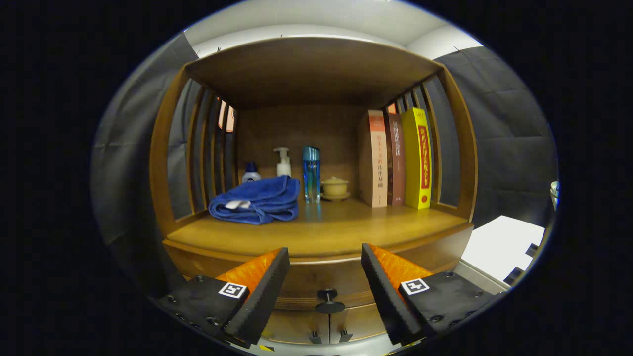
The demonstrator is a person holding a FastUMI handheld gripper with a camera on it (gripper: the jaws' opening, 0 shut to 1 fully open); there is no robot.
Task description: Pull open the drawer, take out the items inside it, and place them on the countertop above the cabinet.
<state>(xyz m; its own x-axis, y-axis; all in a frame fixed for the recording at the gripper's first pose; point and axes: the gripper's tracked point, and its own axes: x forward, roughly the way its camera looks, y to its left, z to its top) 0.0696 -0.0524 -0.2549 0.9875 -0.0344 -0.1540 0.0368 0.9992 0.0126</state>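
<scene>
Gripper (pixel 325 257) jaws spread wide, holding nothing; fingers apart with clear air between them. Between the jaws and slightly below: dark round knob (pixel 329 299) of the drawer (pixel 324 282), not touched. Drawer front shut, flush under the tabletop's lip; its ends hidden behind both fingers, contents hidden. Below the knob, two smaller handles (pixel 329 337) of lower cabinet doors, partly cut off.

Just beyond the jaws: wooden tabletop (pixel 321 232), set inside an open-fronted cabinet niche with slatted sides. Ahead and left of the jaws: folded blue towel (pixel 257 201) with a small white tag. Behind the towel, partly hidden by it: small blue-capped bottle (pixel 251 173) and white pump bottle (pixel 283 162). Straight ahead at the back: tall clear blue bottle (pixel 311 173), just beside it a small lidded yellowish cup (pixel 335 187) on a saucer. Ahead and right: three upright books (pixel 395 159), touching one another. Far right of the jaws: white surface (pixel 502 244), edge cut off.
</scene>
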